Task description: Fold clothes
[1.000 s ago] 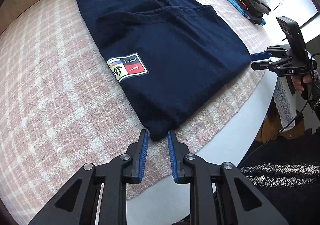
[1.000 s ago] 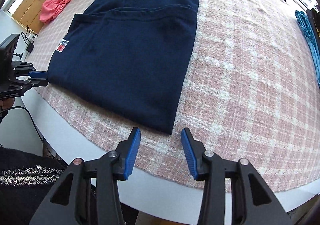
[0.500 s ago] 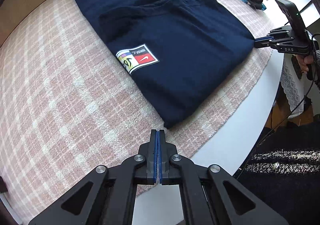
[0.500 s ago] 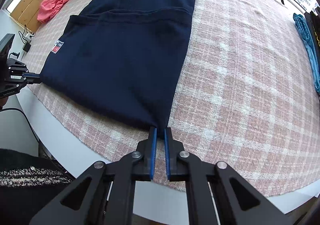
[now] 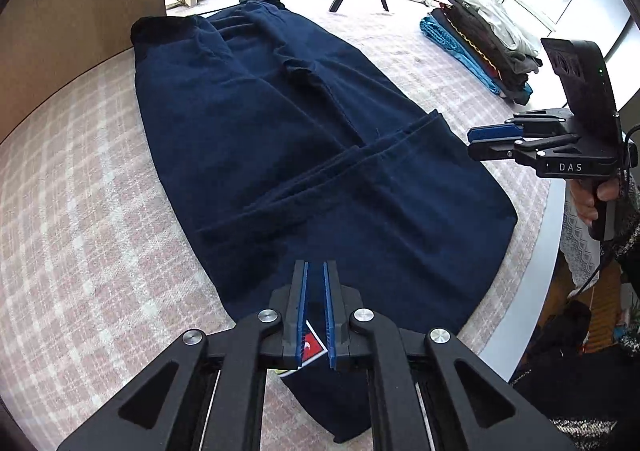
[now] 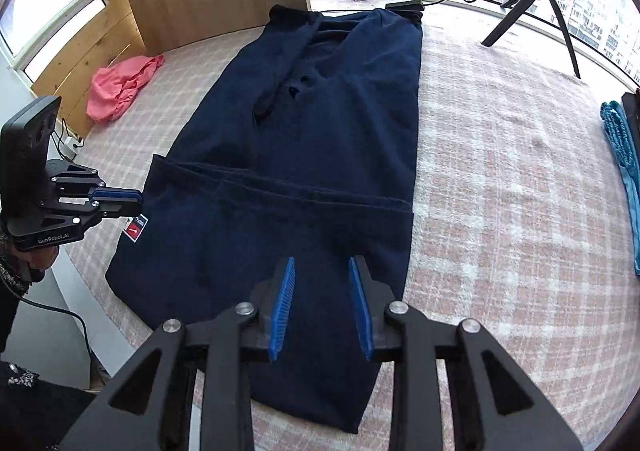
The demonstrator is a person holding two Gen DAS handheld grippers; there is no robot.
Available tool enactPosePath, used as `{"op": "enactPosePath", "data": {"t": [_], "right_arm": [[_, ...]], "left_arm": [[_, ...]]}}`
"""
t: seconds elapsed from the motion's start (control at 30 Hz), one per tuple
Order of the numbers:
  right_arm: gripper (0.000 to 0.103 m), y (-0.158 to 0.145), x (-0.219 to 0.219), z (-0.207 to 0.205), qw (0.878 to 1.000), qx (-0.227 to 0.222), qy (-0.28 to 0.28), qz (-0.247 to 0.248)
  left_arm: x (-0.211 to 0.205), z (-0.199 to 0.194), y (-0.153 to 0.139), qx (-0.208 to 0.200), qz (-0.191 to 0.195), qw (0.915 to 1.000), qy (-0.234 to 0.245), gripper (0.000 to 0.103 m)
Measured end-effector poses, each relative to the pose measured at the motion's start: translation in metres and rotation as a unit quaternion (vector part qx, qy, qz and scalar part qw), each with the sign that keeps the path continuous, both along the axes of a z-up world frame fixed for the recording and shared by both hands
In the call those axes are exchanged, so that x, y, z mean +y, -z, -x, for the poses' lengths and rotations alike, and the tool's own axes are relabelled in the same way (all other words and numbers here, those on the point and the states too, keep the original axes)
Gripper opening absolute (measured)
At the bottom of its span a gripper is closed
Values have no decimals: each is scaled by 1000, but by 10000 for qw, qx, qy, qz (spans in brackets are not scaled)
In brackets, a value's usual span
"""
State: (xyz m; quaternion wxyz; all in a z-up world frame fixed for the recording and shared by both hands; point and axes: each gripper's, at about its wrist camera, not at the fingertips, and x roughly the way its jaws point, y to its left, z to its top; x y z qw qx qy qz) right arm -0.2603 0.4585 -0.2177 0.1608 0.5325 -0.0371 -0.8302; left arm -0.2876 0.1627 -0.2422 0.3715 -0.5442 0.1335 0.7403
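On the pink checked cloth (image 6: 500, 211) lies the navy garment (image 5: 304, 155), spread flat, long axis running from the near table edge away toward the window, collar end far, doubled hem end near. Folded lower part laid over the body, its edge crossing the garment from side to side. Small red label (image 6: 136, 229) at the garment's left border, near the hem.

Left gripper (image 5: 315, 307) poised over the near hem corner, jaws narrowly apart and opening, label patch showing in the gap; pads apparently not pressing cloth, though hard to judge from this angle. Right gripper (image 6: 322, 307) above the garment's near right part, jaws spread and opening, fabric beneath but none pinched.

A second ago, both grippers sat at the hem corners with the garment lying short of them; half a second ago, both shut on those corners. Now lifted and moved inward over the garment, corners released, far more of the room and window visible.
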Motion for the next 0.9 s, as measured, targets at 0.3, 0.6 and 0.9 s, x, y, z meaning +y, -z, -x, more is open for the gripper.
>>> {"op": "enactPosePath", "data": {"t": [0.3, 0.6, 0.9], "right_arm": [[29, -43, 22, 12, 9942, -455, 503, 838], [48, -144, 44, 104, 9943, 843, 447, 467], [51, -62, 35, 257, 9973, 304, 533, 395]], "left_arm": [[-31, 41, -34, -121, -136, 9990, -400, 14], [-11, 163, -107, 760, -149, 9952, -603, 27], [21, 294, -36, 158, -33, 9939, -1094, 29]]}}
